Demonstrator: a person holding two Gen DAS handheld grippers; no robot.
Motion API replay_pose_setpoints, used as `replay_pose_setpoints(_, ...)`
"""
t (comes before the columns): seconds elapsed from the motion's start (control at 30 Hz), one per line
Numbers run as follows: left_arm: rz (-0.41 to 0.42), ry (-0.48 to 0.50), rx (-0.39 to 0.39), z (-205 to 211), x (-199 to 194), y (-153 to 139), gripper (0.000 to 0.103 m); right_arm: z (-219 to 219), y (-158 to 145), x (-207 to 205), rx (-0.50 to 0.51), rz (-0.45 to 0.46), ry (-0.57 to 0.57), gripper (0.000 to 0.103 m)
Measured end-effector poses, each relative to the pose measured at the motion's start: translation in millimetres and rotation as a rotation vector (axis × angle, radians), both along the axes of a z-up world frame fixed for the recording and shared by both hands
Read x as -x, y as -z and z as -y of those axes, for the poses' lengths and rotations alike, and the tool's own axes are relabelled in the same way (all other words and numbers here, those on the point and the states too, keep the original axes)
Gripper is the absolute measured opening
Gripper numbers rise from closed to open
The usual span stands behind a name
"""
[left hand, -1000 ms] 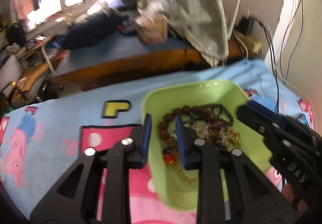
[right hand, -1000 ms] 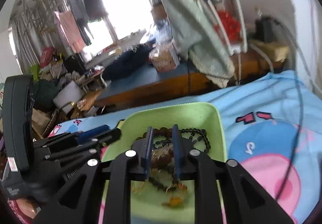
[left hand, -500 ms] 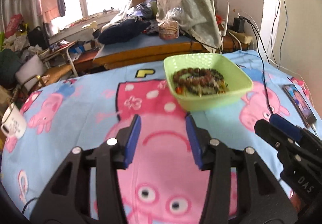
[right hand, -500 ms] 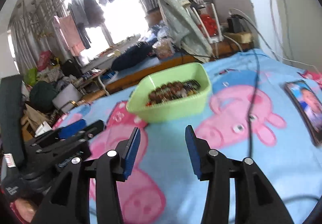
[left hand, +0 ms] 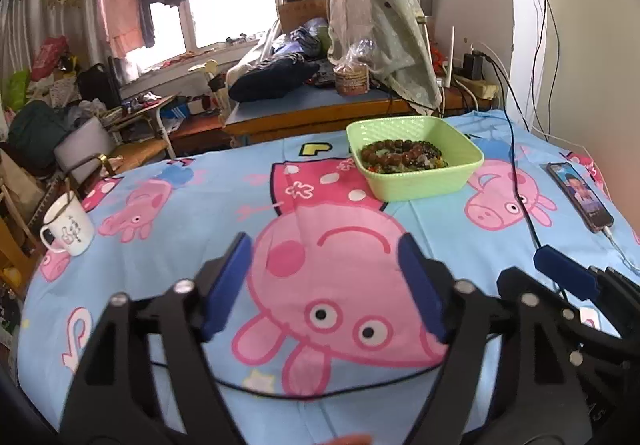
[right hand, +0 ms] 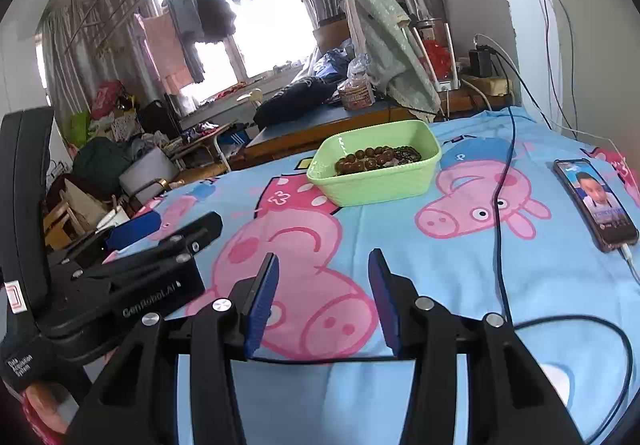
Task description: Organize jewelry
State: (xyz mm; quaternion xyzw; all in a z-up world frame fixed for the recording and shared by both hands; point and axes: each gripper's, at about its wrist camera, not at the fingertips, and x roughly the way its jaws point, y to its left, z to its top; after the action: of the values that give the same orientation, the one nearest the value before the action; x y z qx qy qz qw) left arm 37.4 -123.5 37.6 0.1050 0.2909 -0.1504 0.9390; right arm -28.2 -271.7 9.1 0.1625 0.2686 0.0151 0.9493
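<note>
Green plastic forms the basket [left hand: 416,181] that sits toward the far side of the cartoon-pig bedsheet [left hand: 192,245]. Inside it lie the beaded bracelets [left hand: 394,153], brown wooden beads heaped with darker and lighter strands. The left claw [left hand: 325,287] hangs above the sheet well short of the basket, its blue pads spread wide with nothing between them. The right claw [right hand: 322,299] is likewise spread wide and holds nothing, well apart from the basket. A smartphone [right hand: 596,201] with a lit screen lies to the right, a cable plugged into its near end. A white mug [left hand: 68,227] stands at the sheet's left edge.
</note>
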Motion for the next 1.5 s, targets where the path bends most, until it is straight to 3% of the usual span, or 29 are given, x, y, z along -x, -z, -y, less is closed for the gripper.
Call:
replay_pose_setpoints(0.13,0.030,-0.013,0.003,-6.6,14.2,-6.4,0.092,-3.7,-3.8,12.3,-0.006,0.019,0.021,0.020)
replay_pose_setpoints(0.27,0.084,-0.032,-0.014,-9.3,27.1,-12.8,0.094,-4.2,-6.4,26.0,-0.013,0.045,0.082,0.035)
replay_pose_setpoints(0.33,0.092,-0.032,-0.014,-10.6,30.4,-15.5,0.097,-2.8,-7.5,30.6,-0.026,0.053,0.089,0.037)
replay_pose_setpoints(0.73,0.075,-0.031,0.027,-16.6,45.8,-21.1,0.097,-5.7,-12.2,43.7,0.002,0.061,0.054,0.038)
replay_pose_setpoints(1.5,0.011,-0.021,0.022,-8.3,48.3,-5.2,0.097,-0.5,-2.7,50.7,-0.019,0.040,0.031,0.038)
